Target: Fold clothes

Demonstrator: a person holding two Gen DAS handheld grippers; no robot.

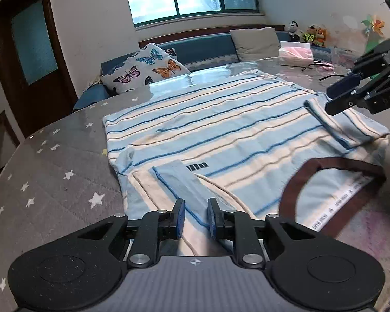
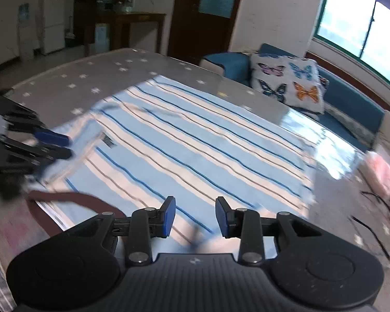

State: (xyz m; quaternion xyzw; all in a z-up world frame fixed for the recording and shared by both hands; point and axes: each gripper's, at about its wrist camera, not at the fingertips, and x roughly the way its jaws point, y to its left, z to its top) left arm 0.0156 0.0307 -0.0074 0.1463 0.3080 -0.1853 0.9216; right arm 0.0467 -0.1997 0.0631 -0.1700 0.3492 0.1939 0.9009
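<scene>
A light blue and cream striped T-shirt (image 1: 221,130) with a brown collar (image 1: 293,182) lies flat on the grey star-patterned table (image 1: 52,169), both sleeves folded inward. My left gripper (image 1: 196,217) is open just above the folded left sleeve (image 1: 179,182), touching nothing. My right gripper (image 2: 195,214) is open above the shirt's right shoulder edge, empty; it also shows in the left wrist view (image 1: 335,98) over the folded right sleeve (image 1: 332,127). The shirt (image 2: 195,143) fills the right wrist view, with the left gripper (image 2: 62,145) at its left edge.
A blue sofa (image 1: 208,46) with a butterfly cushion (image 1: 145,67) and a grey cushion (image 1: 257,43) runs behind the table. A tissue pack (image 1: 296,53), glasses (image 1: 317,65) and stuffed toys (image 1: 309,35) sit at the far right. A dark door (image 1: 26,52) is on the left.
</scene>
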